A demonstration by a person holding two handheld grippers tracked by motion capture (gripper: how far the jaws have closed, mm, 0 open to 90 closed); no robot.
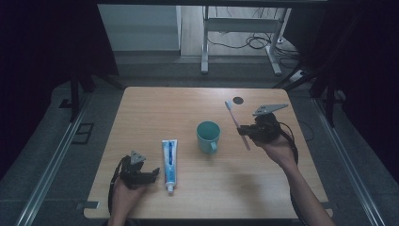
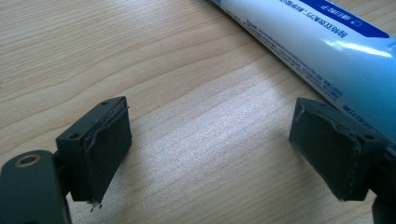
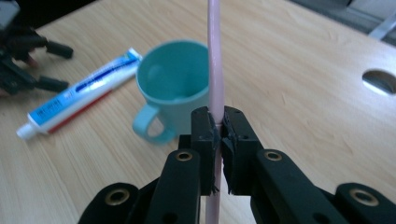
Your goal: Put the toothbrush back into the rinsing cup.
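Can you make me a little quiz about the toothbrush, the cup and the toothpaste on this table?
1. True or false: the right gripper is clamped on the pink toothbrush.
2. Which thing lies right beside the open left gripper? A) the teal cup B) the toothpaste tube C) the toothbrush
3. Fill in: the teal cup stands upright on the table, between the toothpaste tube and the ____ gripper.

Key:
1. True: its jaws pinch the handle.
2. B: the tube lies just past one jaw, apart from it.
3. right
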